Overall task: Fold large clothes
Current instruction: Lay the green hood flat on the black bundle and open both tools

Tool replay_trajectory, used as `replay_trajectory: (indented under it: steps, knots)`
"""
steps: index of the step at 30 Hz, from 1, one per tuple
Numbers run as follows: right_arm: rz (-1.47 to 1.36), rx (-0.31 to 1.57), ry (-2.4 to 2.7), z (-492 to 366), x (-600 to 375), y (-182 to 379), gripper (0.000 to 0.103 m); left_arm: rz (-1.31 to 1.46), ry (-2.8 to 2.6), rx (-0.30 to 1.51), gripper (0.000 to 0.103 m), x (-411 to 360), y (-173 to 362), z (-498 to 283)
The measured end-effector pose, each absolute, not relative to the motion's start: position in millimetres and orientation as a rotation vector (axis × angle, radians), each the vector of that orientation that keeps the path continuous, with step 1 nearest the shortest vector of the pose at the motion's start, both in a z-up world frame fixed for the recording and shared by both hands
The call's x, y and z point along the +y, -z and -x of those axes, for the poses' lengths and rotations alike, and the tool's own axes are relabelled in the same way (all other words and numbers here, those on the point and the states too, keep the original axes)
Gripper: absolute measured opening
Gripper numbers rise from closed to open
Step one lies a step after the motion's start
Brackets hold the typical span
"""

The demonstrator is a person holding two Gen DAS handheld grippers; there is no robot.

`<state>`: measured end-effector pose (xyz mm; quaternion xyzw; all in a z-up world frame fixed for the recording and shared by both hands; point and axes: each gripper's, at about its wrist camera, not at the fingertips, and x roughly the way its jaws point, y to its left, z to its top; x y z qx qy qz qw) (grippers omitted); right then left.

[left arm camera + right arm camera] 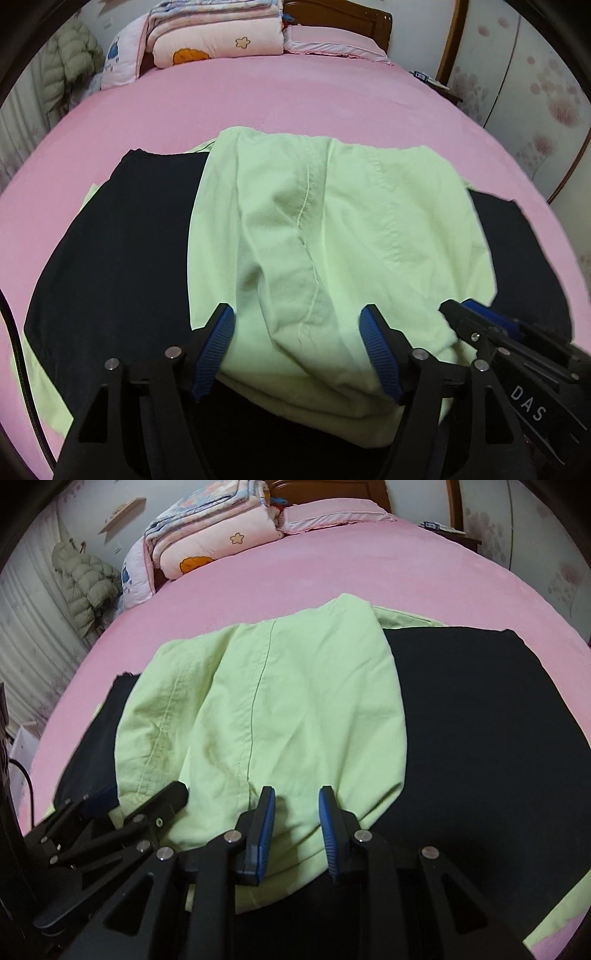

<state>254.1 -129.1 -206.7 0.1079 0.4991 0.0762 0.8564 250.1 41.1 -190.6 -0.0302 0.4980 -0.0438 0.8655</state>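
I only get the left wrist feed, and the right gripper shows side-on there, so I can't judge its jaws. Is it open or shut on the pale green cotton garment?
Observer: Open. In the right wrist view the right gripper has its blue ribbed pads apart, with the pale green cotton garment showing between them.
Operator: Does anything lie past the dark cloth on the near right?
Observer: Yes. A pale green strip pokes out from under the black fabric sheet at its near right edge, on the pink bedsheet.
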Motion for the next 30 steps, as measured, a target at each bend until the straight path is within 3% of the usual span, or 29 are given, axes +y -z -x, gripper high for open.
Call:
replay_trajectory:
  steps: [21, 30]
  knots:
    - [-0.267, 0.857, -0.248, -171, -127, 73, 0.024, 0.097, 0.044, 0.948, 0.077, 59, 45, -167]
    - [-0.227, 0.773, -0.285, -131, -124, 19, 0.024, 0.138, 0.051, 0.869, 0.089, 72, -18, -126]
